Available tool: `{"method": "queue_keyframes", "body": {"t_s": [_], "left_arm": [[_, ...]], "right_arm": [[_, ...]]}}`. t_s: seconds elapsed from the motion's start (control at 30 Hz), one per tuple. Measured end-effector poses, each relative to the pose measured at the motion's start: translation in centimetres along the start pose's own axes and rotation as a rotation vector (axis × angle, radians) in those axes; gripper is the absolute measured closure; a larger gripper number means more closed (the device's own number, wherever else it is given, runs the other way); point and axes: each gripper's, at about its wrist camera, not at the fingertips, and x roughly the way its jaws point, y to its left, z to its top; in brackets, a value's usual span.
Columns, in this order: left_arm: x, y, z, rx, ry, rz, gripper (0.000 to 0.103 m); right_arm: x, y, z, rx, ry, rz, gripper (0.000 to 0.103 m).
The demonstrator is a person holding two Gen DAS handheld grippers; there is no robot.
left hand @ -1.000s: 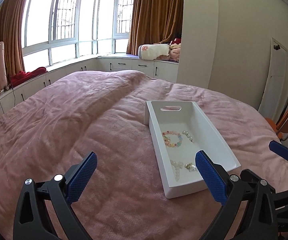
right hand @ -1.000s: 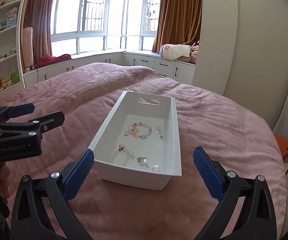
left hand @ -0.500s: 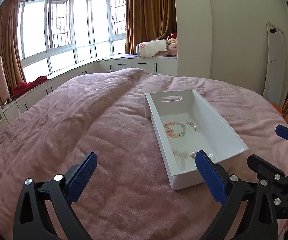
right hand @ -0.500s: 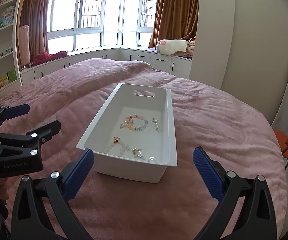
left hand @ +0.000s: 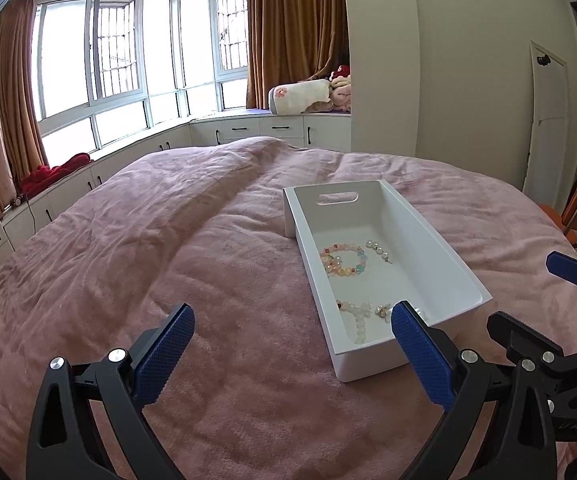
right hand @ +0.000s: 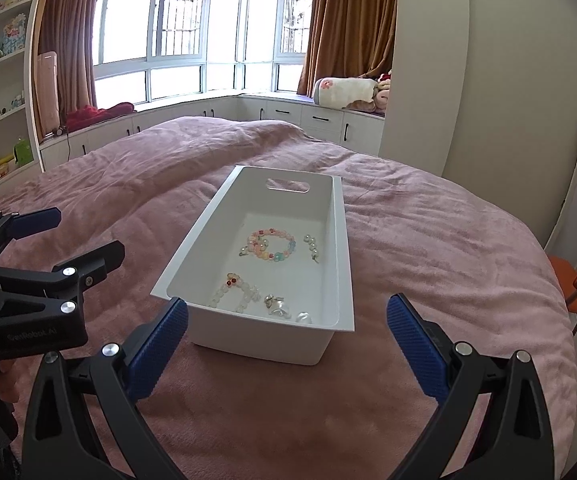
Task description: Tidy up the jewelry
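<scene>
From my left wrist camera, I see my left gripper (left hand: pixel 290 350) hovering above the pink blanket (left hand: pixel 168 264), its blue-padded fingers (left hand: pixel 163 354) spread wide and grasping nothing. The white tray (left hand: pixel 440 248) sits on the blanket ahead and to the right of that gripper, its cut-out handle at the far end. Inside the tray, a pastel bead bracelet (left hand: pixel 342 259) lies about mid-floor, with a short pearl strand (left hand: pixel 377 249) just to its right. Nearer the tray's close end lies a white bead bracelet (left hand: pixel 355 316) and, beside it, a small metal earring cluster (left hand: pixel 383 310), partly hidden by my right finger pad. Right of the tray, my right gripper (left hand: pixel 544 308) shows at the frame edge.

From my right wrist camera, my right gripper (right hand: pixel 286 344) is likewise released, its pads (right hand: pixel 416 346) wide apart on either side of the tray's (right hand: pixel 208 240) near end without touching it. In the tray I again see the pastel bead bracelet (right hand: pixel 270 245), the pearl strand (right hand: pixel 311 246) right of it, the white bead bracelet (right hand: pixel 234 290) and the earring cluster (right hand: pixel 278 306) toward the near wall. Left of the tray, my left gripper (right hand: pixel 54 236) hangs over the blanket (right hand: pixel 428 248), open.
</scene>
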Motion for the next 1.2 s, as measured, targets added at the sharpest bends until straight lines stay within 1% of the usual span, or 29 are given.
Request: {"method": "queue_keyframes", "body": {"t_s": [0.27,0.63,1.2], "left_arm": [[-0.16,-0.11,0.02,-0.004,-0.008,0.01,0.003],[-0.26,0.18,-0.07,-0.028,-0.023,0.001,0.003],[-0.3,-0.34,-0.1,-0.01,-0.028,0.006,0.003]], "right_arm": [[-0.41,0.11,0.11,0.001,-0.021,0.007,0.005],[-0.15,0.47,0.02,-0.003,-0.014,0.018,0.005],[-0.31,0.65,-0.07,-0.007,-0.028,0.021,0.005]]}}
